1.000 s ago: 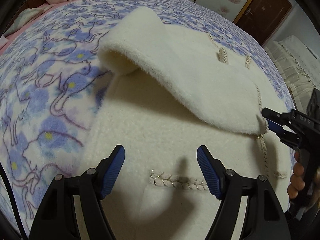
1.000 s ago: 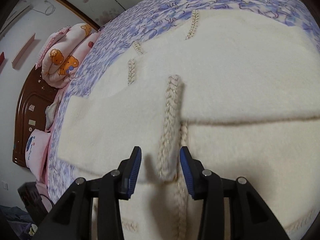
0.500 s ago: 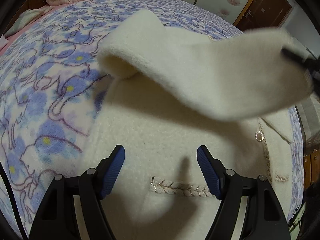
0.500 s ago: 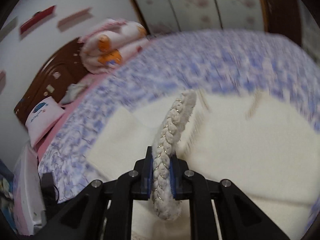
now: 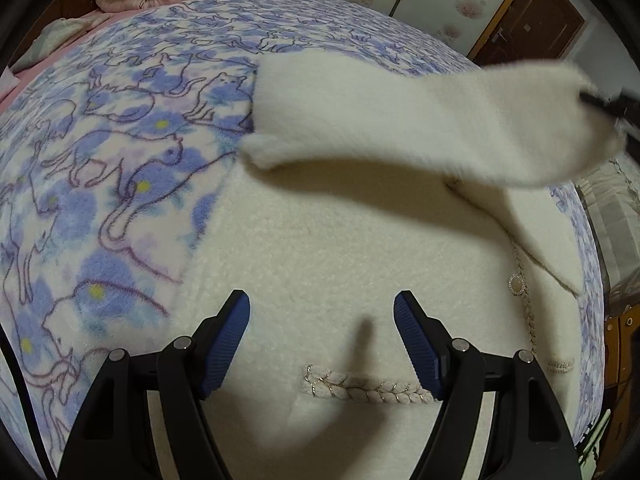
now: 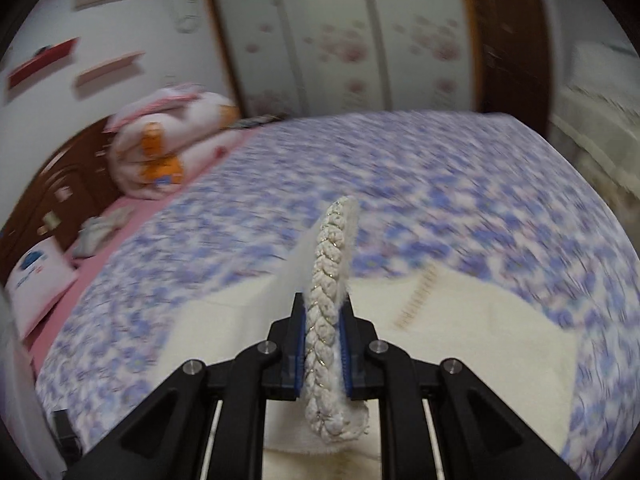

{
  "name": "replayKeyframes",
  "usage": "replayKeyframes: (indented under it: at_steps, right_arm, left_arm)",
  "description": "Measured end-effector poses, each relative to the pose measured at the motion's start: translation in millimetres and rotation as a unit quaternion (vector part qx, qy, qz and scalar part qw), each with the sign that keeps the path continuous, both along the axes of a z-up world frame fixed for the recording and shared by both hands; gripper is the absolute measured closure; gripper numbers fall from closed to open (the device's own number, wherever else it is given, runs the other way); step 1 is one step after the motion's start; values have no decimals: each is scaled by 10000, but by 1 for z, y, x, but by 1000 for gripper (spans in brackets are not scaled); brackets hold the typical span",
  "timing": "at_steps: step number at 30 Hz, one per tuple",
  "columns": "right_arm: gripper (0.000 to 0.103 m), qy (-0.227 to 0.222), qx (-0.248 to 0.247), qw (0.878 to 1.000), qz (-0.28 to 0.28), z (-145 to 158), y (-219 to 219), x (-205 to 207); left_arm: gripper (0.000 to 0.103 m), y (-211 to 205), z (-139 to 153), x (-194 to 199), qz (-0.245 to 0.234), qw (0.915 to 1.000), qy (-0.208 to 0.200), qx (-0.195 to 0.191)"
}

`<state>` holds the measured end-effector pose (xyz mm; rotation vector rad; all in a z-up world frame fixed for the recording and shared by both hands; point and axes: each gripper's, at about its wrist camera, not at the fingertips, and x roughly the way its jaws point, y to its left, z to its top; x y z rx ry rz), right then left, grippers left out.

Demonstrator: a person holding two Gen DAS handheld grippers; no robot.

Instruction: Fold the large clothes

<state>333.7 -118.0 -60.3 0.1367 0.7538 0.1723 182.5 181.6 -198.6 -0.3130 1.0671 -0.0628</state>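
A cream fleece coat [image 5: 344,248] with braided trim lies spread on a bed with a blue cat-print blanket [image 5: 100,152]. My left gripper [image 5: 322,340] hovers open just above the coat's body, near a braided pocket trim [image 5: 368,390], with nothing between its fingers. My right gripper [image 6: 323,344] is shut on the braided cuff [image 6: 326,312] of the coat's sleeve. In the left wrist view that sleeve [image 5: 420,120] hangs lifted above the coat, with the right gripper [image 5: 600,102] at its far right end.
A folded pink quilt [image 6: 168,148] and a pillow [image 6: 36,280] lie by the dark wooden headboard [image 6: 48,184]. A wardrobe with flowered doors [image 6: 340,36] and a brown door [image 6: 508,36] stand beyond the bed. A cream-covered piece of furniture [image 6: 592,120] is at the right.
My right gripper shut on the sleeve's braided cuff and lifted it up off the coat, tilting upward. The sleeve unfolded and now hangs stretched to the right. My left gripper stayed put.
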Motion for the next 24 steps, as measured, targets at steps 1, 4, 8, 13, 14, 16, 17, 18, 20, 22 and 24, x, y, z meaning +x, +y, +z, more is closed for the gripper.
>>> replayKeyframes:
  at_steps: [1,4,8,13,14,16,17,18,20,22,24]
  right_arm:
    - [89,215,-35,9992,-346,-19,-19,6]
    - [83,1016,-102,9892,-1053,-72,-61,15]
    - [76,1664,648,9748,-1338,-116,-109,-5]
    - [68,1822,1294,9679,-1147,-138,-125,-30]
    - [68,1865,1296,9672,-1139,-141,-125,-31]
    - [68,1899,1323,9666,-1105,-144,-124,-28]
    - [68,1896,1341,9668,-1068,-145,-122,-26]
    - [68,1892,1340,9672,-1038,-146,-119,-22]
    - [68,1888,1310,9683,-983,-151,-114,-16]
    - [68,1896,1215,9694,-979,-156,-106,-7]
    - [66,1832,1062,9725,-964,-156,-100,-3]
  left_arm:
    - [30,1,0,1,-6,10000,-7,-6]
    - [30,3,4,9,-58,10000,-16,33]
    - [30,14,16,30,-42,9999,-149,46]
    - [30,31,16,76,77,9998,-43,-173]
    - [30,33,13,86,59,9998,10,-209]
    - [30,35,4,107,119,9995,230,-182]
    - [30,34,-2,116,111,9990,348,-241]
    - [29,34,-8,124,136,9986,437,-263]
    - [23,32,-15,134,178,9983,525,-175]
    - [20,29,-22,142,191,9982,555,-110]
    - [20,27,-28,148,208,9981,569,-117]
